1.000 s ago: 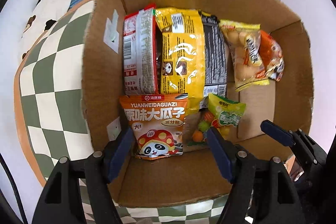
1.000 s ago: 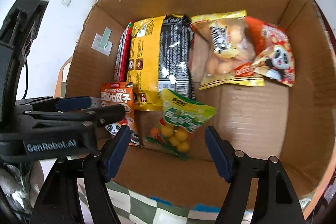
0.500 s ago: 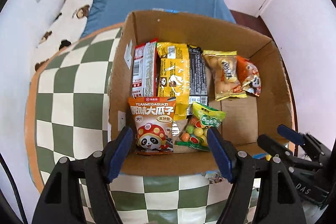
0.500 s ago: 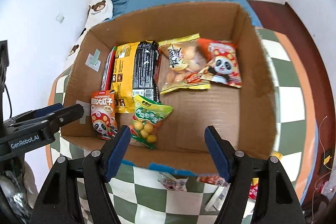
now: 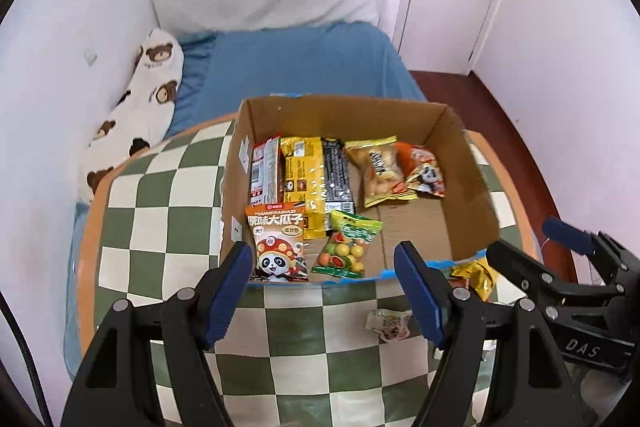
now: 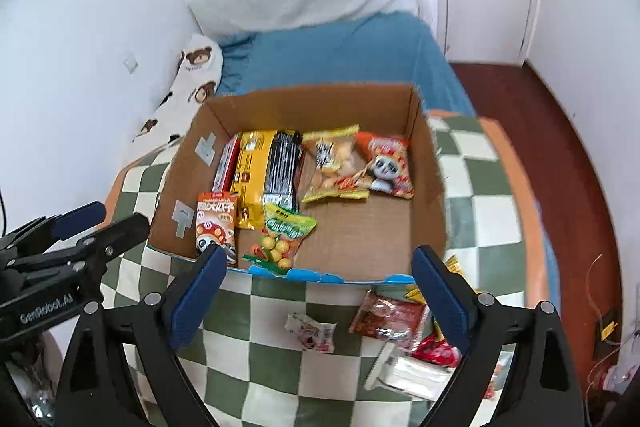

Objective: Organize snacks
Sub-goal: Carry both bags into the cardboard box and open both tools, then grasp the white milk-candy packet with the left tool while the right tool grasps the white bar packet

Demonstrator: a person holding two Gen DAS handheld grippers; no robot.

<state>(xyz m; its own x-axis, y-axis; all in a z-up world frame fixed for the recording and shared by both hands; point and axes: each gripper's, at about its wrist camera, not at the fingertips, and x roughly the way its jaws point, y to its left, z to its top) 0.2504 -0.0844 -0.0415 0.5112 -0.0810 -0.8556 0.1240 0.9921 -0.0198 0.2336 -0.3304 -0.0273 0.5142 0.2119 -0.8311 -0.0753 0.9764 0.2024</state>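
My left gripper (image 5: pixel 322 269) half open, nothing between jaws, over near rim of cardboard box (image 5: pixel 460 163). Box on checkered cloth (image 5: pixel 160 211), snack packs (image 5: pixel 316 179) lined inside left half. My right gripper (image 6: pixel 314 273) jaws just widened, empty, above loose packs (image 6: pixel 390 317) outside box.

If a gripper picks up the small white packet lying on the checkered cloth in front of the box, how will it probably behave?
The small white packet looks like thin, crinkled film, so it is probably floppy and very light. It lies flat on the checkered cloth, so the fingers may slide over it or pinch the cloth too. Its glossy wrapper could slip unless it is gripped at an edge.
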